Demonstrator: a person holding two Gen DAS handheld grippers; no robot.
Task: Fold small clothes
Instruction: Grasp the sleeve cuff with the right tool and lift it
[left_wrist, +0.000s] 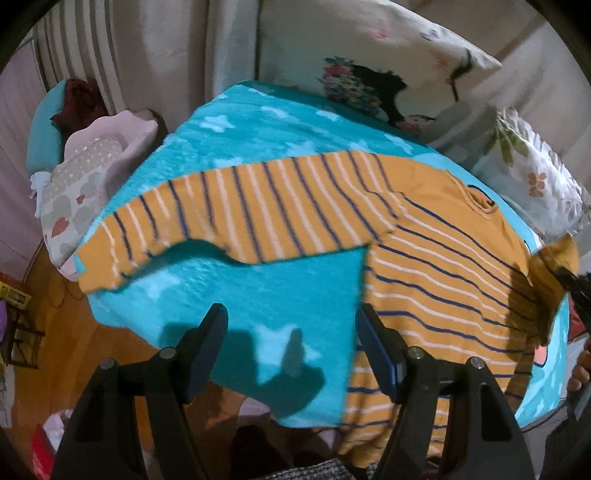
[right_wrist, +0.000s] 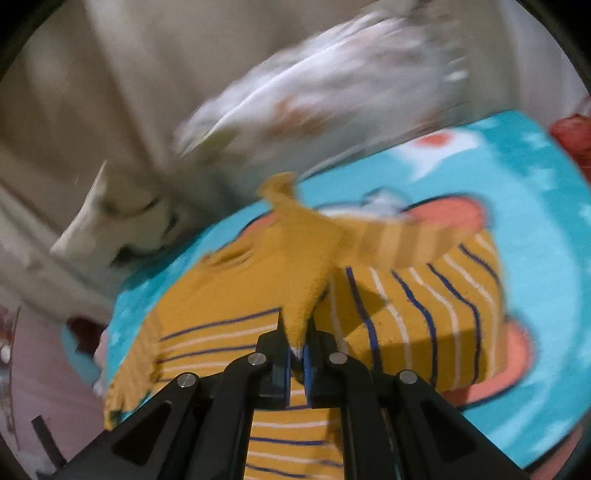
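A small mustard-yellow sweater (left_wrist: 436, 266) with navy and white stripes lies face down on a turquoise star blanket (left_wrist: 258, 295). Its left sleeve (left_wrist: 240, 218) stretches flat across the blanket. My left gripper (left_wrist: 291, 325) is open and empty, hovering over the blanket beside the sweater's left edge. My right gripper (right_wrist: 297, 350) is shut on the cuff of the sweater's right sleeve (right_wrist: 306, 258) and holds it lifted over the sweater body (right_wrist: 424, 314). The raised sleeve (left_wrist: 554, 273) and the right gripper (left_wrist: 576, 288) show at the right edge of the left wrist view.
Floral pillows (left_wrist: 369, 74) lean against the curtain behind the blanket, another (left_wrist: 528, 173) at the right. A patterned cushion (left_wrist: 77, 192) lies to the left. The wooden floor (left_wrist: 55, 295) lies past the blanket's left edge. The right wrist view is motion-blurred.
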